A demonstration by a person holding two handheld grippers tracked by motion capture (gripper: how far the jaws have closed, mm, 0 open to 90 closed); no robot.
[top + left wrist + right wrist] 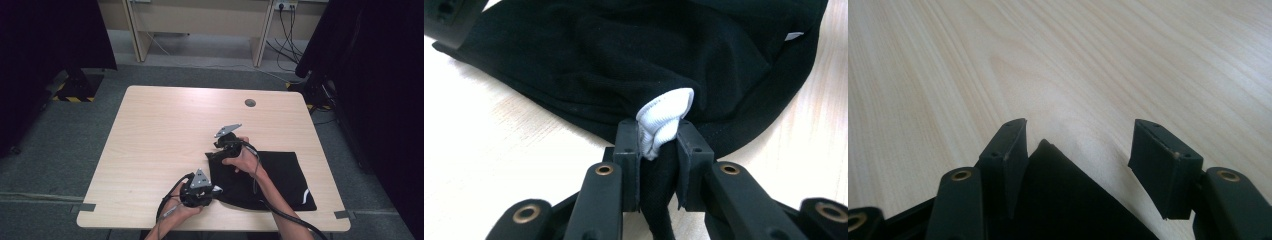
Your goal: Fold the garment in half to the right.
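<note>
While pinched in the left gripper (658, 150), nearly closed on a bunched white trim (664, 117) and the black fabric beneath it, held only at the very tips of the pads. Black garment (277, 175) lying flat near the worktop's (165, 135) front right corner, spread toward the right edge, a white stripe (305, 194) showing near its front right. Left gripper (201, 192) seen from above at the garment's front left corner, close to the worktop's front edge. Right gripper (225, 142) at the garment's far left corner, jaws wide apart with nothing clamped; in the right gripper view a pointed black corner (1058, 170) lying on the wood between the pads, closer to the left-hand one, untouched by the other pad (1160, 165). Right gripper (1075, 150) judged not yet committed. Risks noted: shallow bite on the left likely to let the trim slide out under any pull, given slick ribbed cloth and little pad overlap; closing the right jaws off-centre likely to catch one layer only, or to push the corner away across the smooth wood; lifting one side ahead of the other likely to drag the garment toward the front edge and bunch it; trailing cable (295, 222) lying across the cloth, liable to snag a fold.
</note>
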